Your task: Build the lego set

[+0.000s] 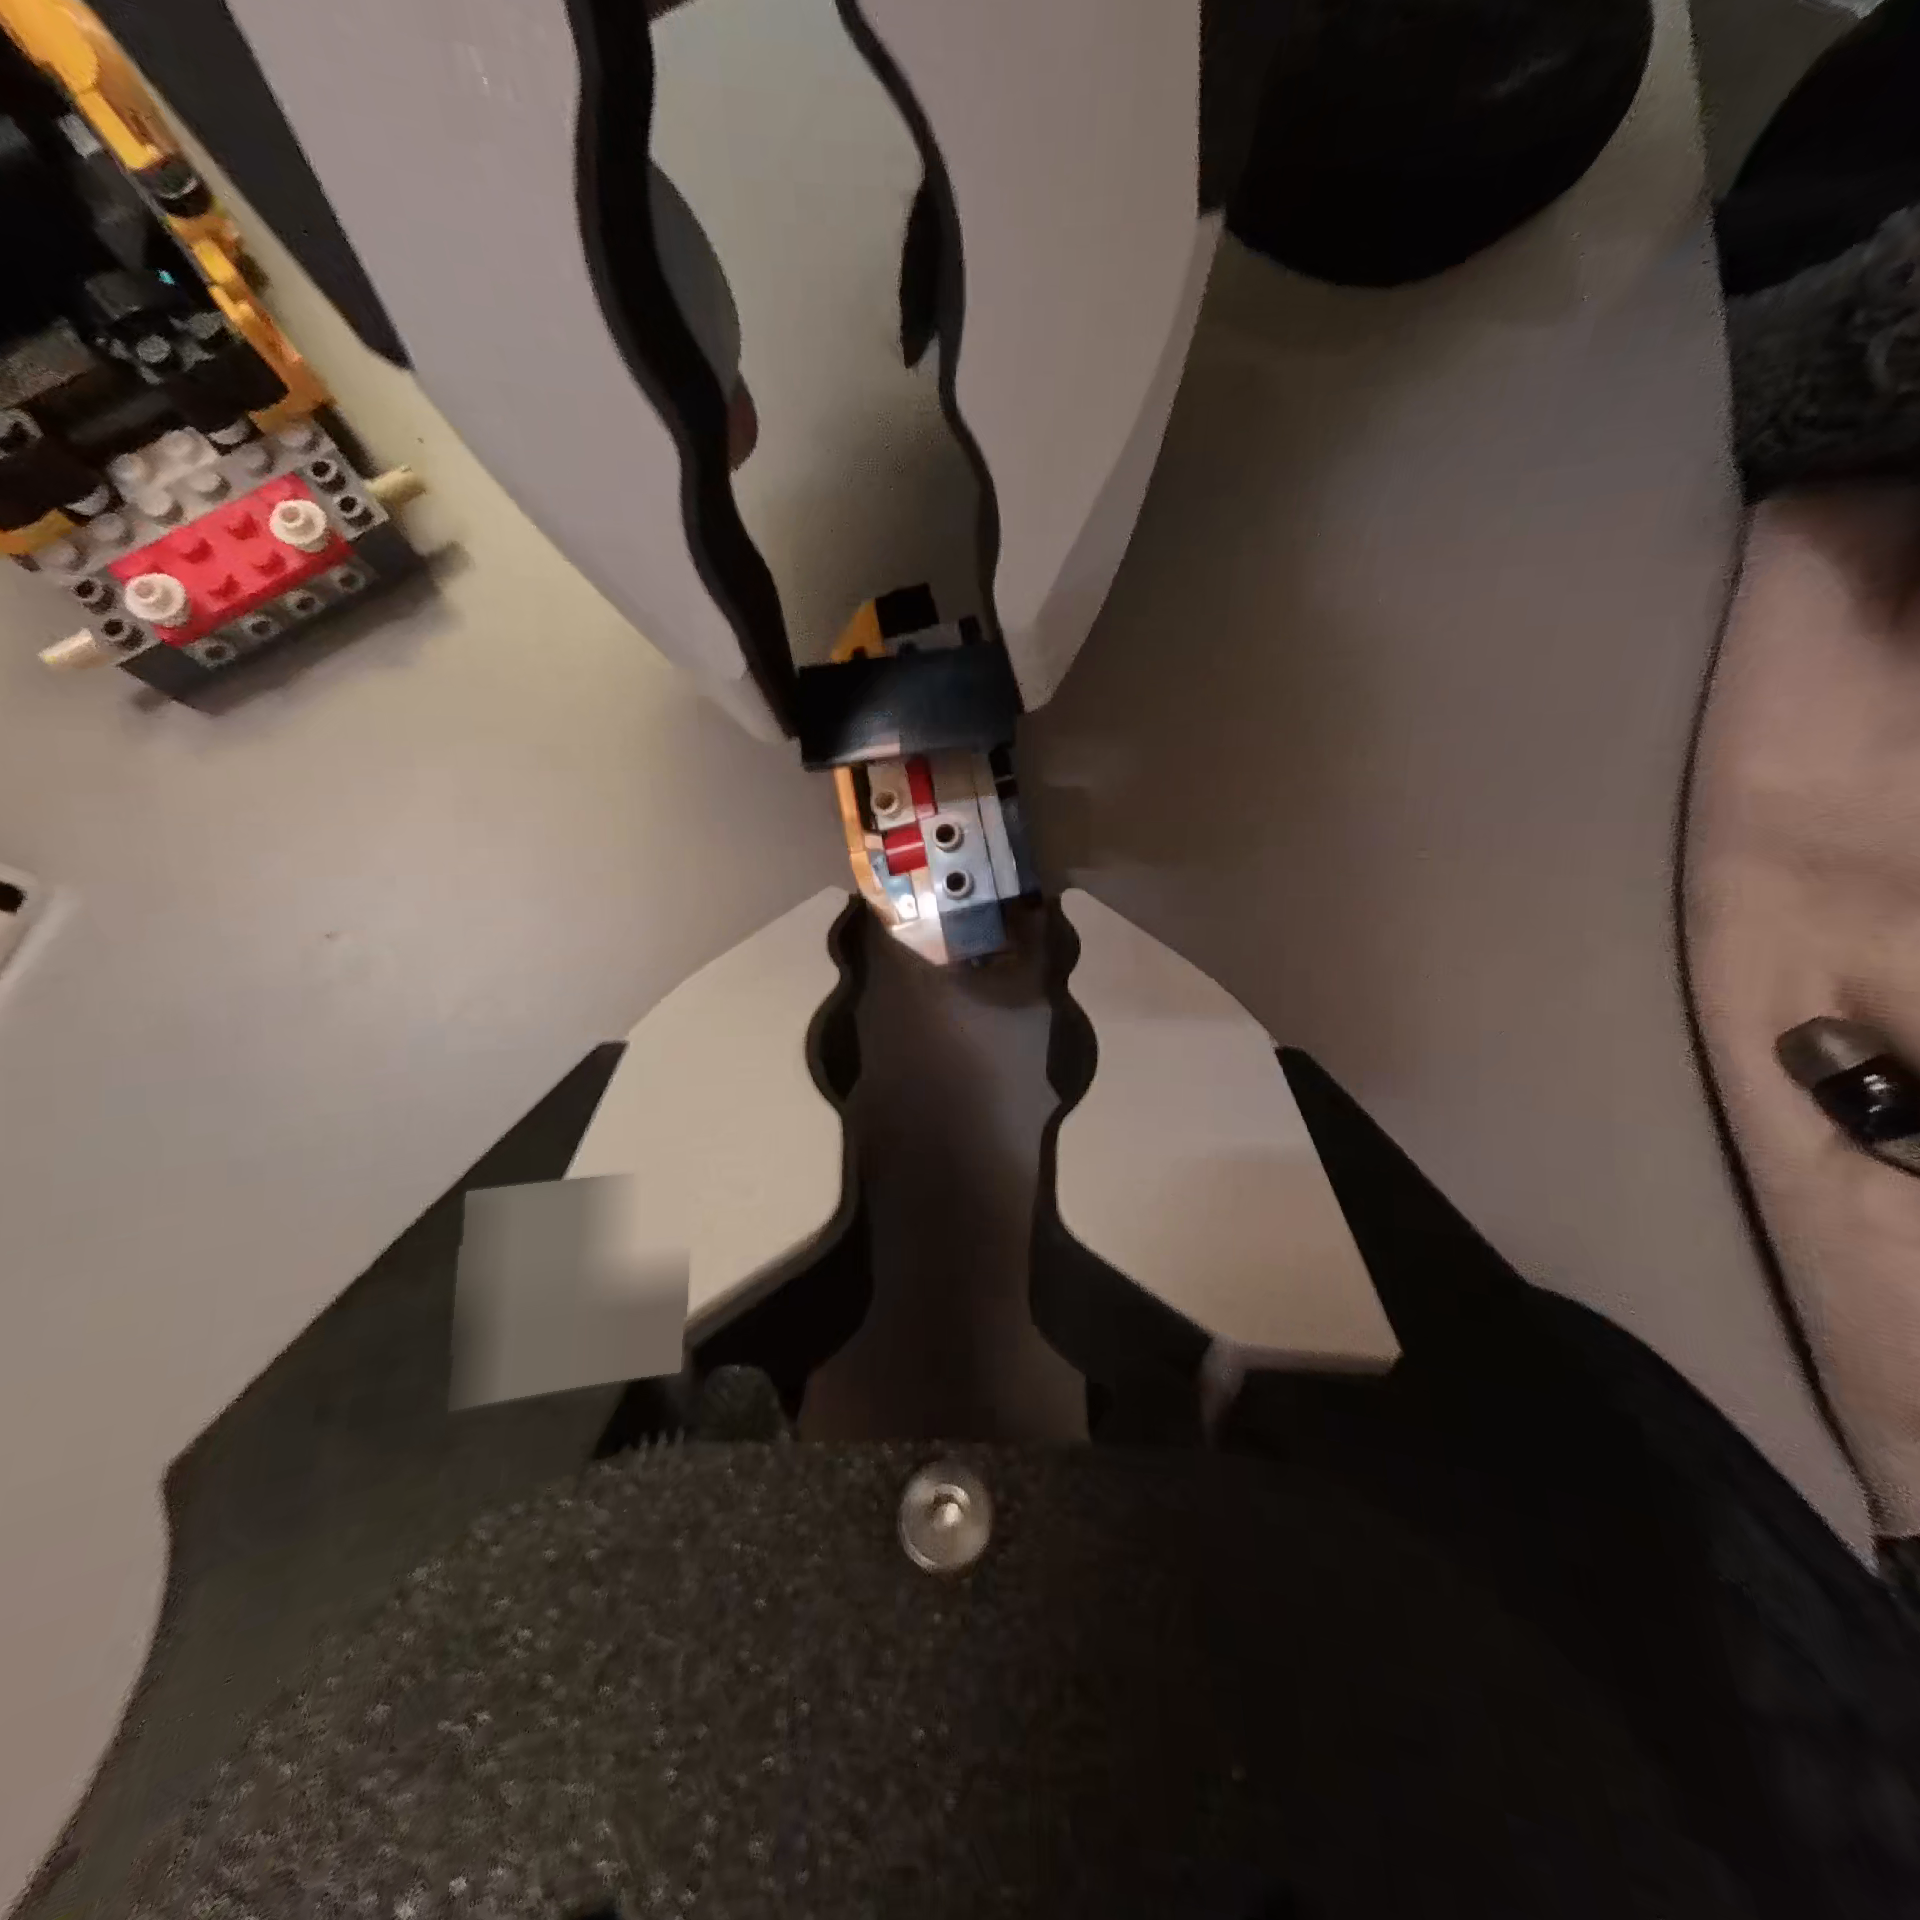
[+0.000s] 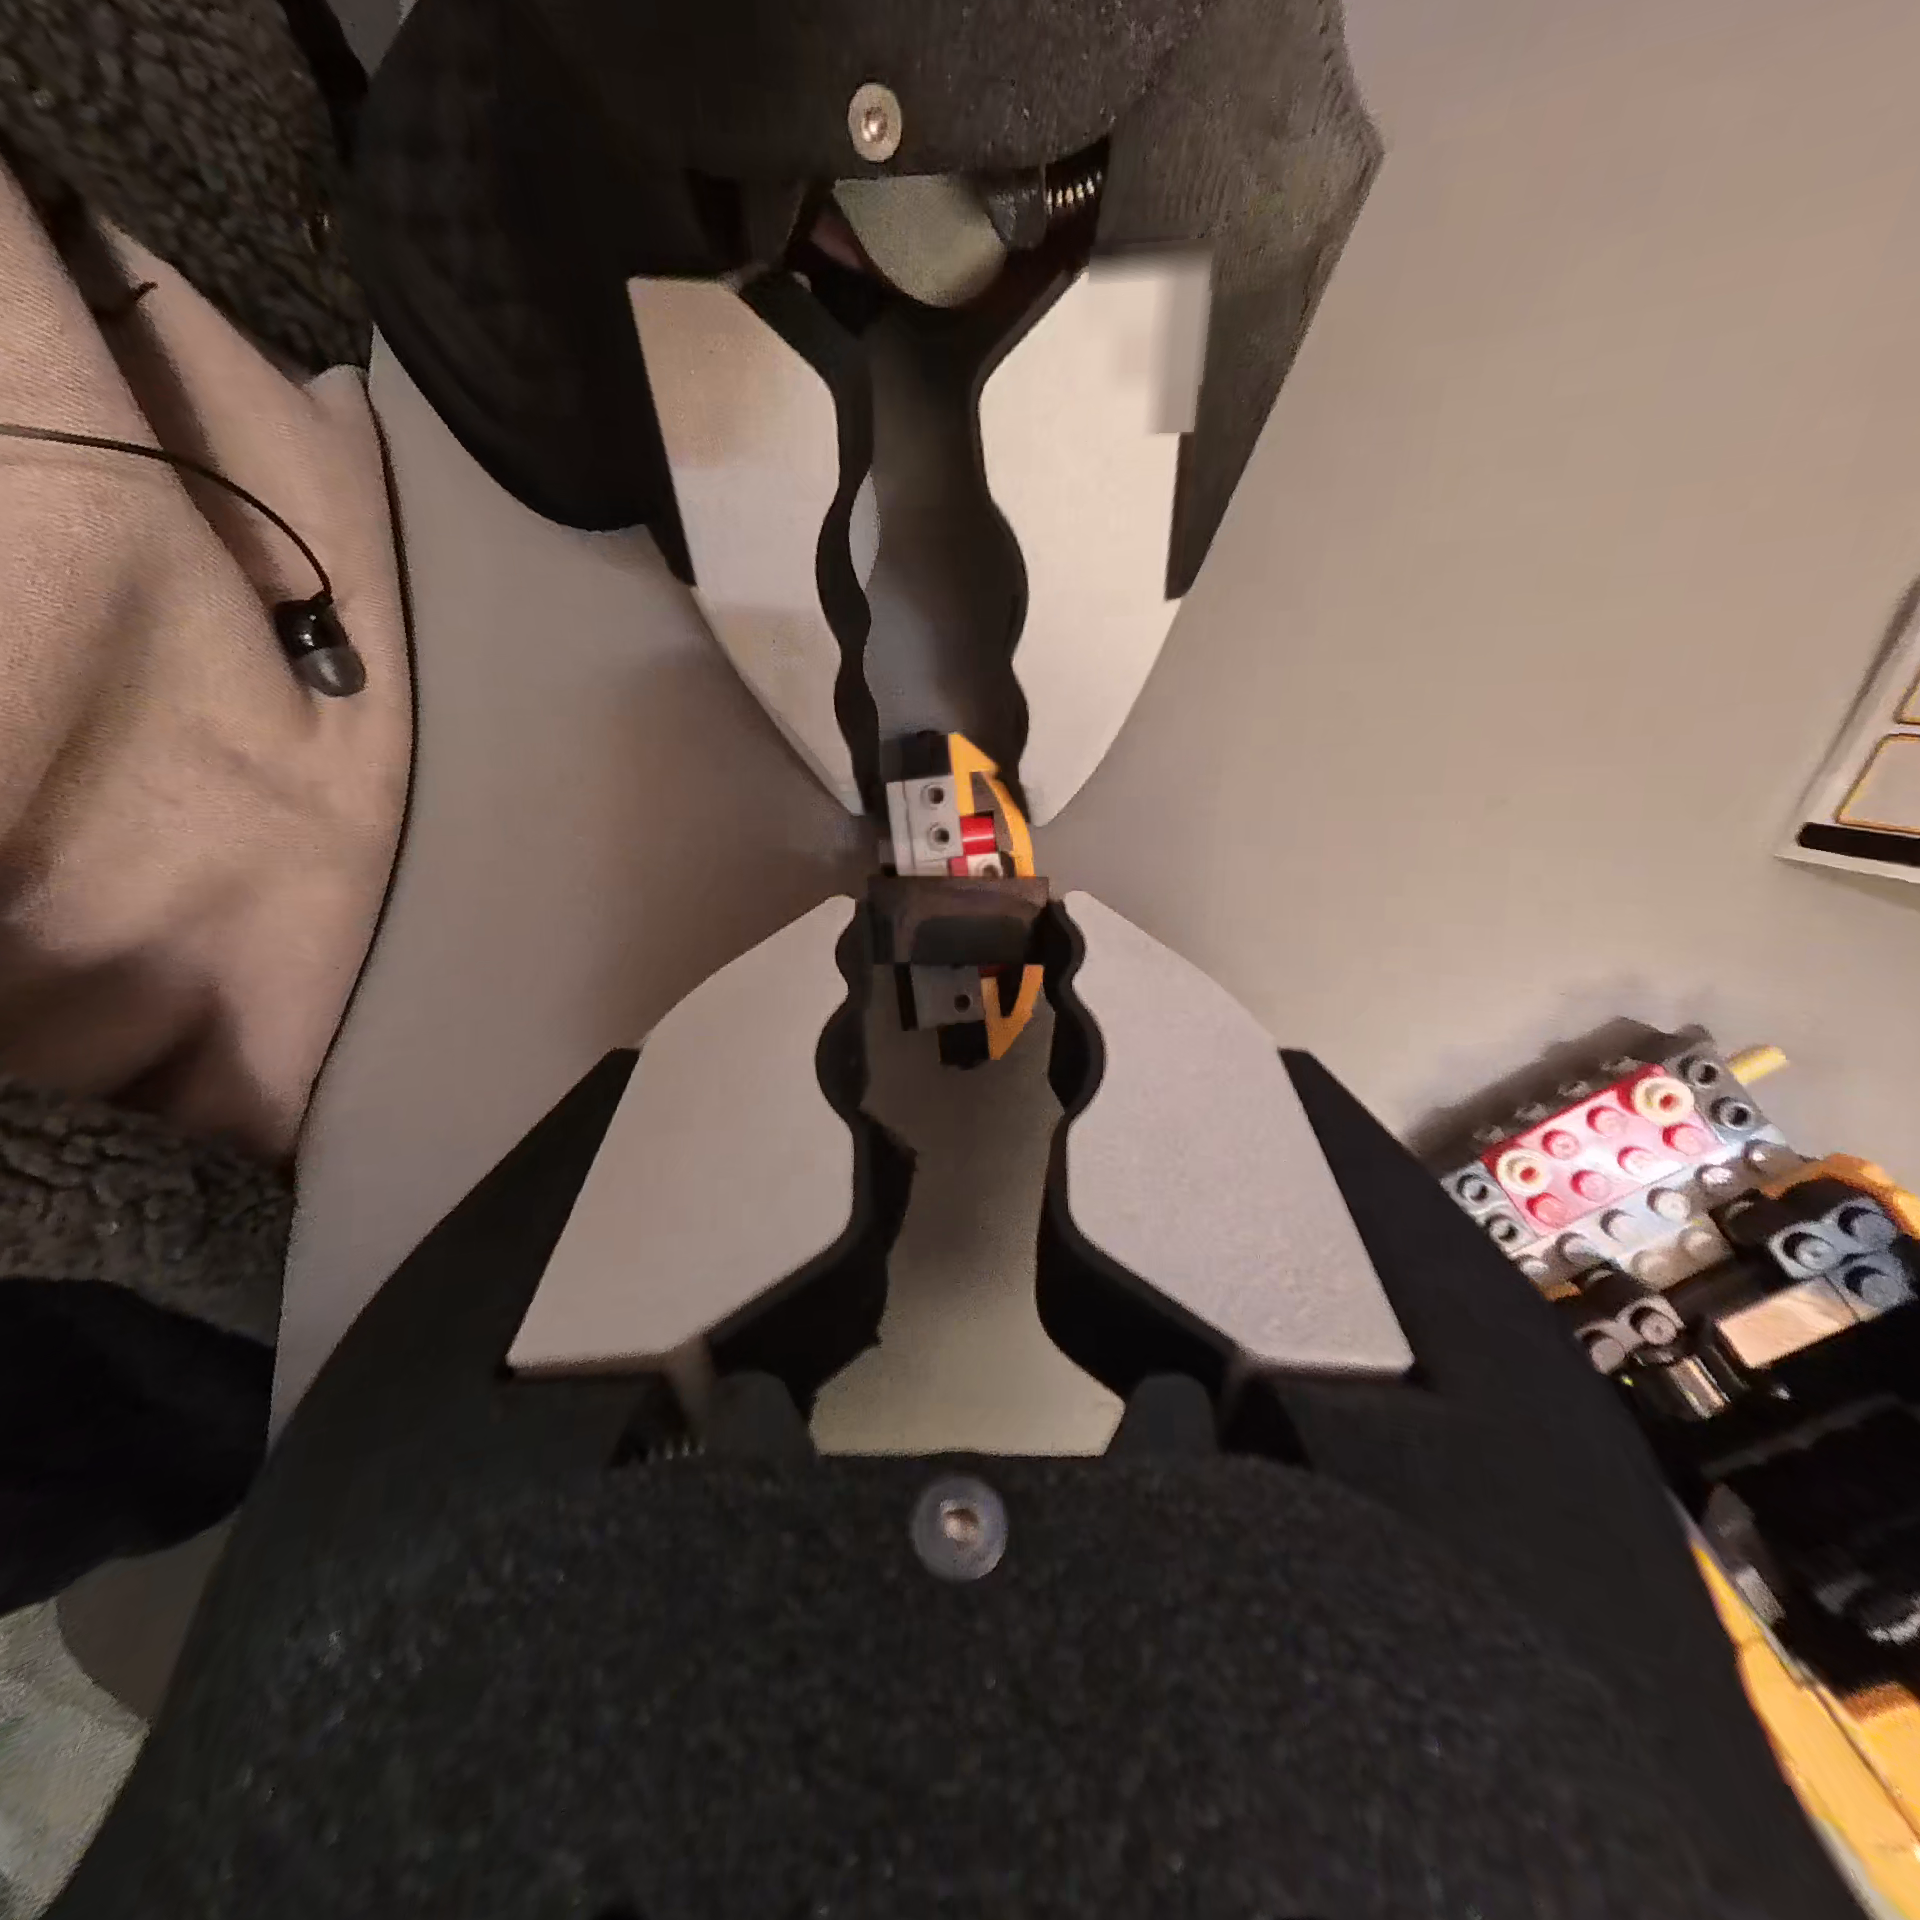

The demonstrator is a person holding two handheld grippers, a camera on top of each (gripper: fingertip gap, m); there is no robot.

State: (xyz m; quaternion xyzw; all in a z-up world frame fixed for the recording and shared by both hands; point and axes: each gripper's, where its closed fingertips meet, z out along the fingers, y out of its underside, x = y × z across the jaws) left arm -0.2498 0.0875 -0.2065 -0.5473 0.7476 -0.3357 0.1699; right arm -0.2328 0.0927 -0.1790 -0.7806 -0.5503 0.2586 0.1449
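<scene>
Both wrist cameras face each other closely, sharing the small lego piece (image 1: 925,821) between them.

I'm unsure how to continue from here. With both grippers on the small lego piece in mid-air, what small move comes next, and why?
Probably carry the small sub-assembly toward the larger build on the table. Left gripper and right gripper both pinch it from opposite ends, and the larger build lies apart, off to the side.

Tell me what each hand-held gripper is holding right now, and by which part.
Both hold one small lego sub-assembly from opposite ends: the left hand-held gripper pinches its grey-blue studded end, the right hand-held gripper clamps around its black piece.
</scene>
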